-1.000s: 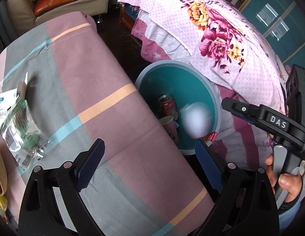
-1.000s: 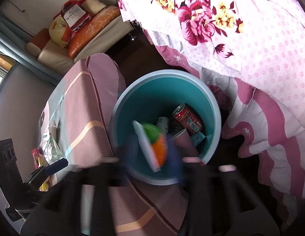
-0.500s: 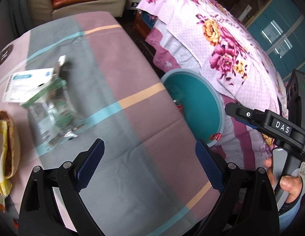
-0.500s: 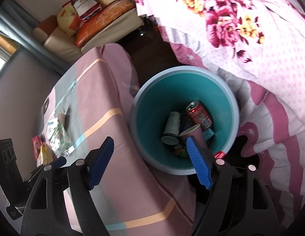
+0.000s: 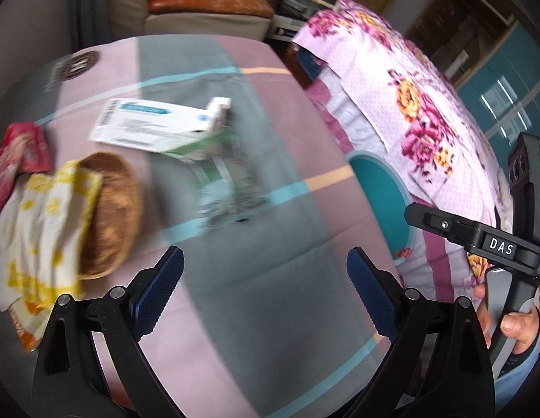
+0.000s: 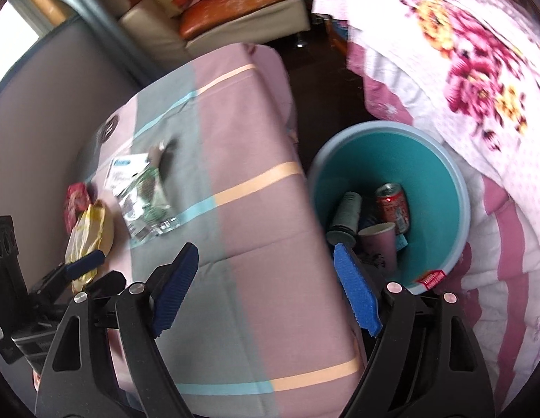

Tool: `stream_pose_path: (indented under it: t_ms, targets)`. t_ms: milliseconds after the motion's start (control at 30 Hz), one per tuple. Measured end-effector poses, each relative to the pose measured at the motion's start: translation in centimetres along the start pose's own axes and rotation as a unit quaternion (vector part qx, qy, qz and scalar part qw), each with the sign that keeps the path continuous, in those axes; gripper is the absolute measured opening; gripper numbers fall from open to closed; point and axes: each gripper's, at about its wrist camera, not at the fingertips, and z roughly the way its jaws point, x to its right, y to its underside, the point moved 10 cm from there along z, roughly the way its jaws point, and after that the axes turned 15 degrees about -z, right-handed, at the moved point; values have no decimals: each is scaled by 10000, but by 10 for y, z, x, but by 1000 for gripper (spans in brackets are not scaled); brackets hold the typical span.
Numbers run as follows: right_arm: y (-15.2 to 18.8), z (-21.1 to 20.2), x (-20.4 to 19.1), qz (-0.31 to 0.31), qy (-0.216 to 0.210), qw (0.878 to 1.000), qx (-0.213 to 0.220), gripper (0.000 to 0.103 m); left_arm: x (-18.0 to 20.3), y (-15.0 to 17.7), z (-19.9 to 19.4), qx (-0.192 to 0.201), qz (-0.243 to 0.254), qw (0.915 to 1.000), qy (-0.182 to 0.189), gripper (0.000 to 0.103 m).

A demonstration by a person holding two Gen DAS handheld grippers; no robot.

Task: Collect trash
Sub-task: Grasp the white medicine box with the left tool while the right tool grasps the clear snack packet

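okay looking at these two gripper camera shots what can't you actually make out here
- Print on the white box: left wrist view, motion blur.
- Bottom of the teal bin: right wrist view, the right gripper finger covers part of the trash.
- Bin contents: left wrist view, hidden behind the table edge.
- Clear plastic wrapper: label blurred in both views.

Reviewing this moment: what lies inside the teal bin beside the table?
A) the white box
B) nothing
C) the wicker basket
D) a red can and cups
D: in the right wrist view the teal bin holds a red can and a pink paper cup.
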Motion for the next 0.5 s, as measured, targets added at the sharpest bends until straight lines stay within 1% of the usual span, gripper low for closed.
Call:
stream_pose_path:
  t_ms: [33, 300, 500]
  targets:
    - [-3, 2, -7, -92, -8, 10000, -26, 79, -6, -2, -3, 25, -50, 10000, -7, 95]
    - [-18, 22, -57, -697, -158, 9970, -313, 79, -65, -22, -28, 271, -415, 9985, -233, 95]
    - [-33, 41, -90, -1128, -200, 9922, -496, 79, -97, -31, -34, 301, -566, 9972, -371, 95]
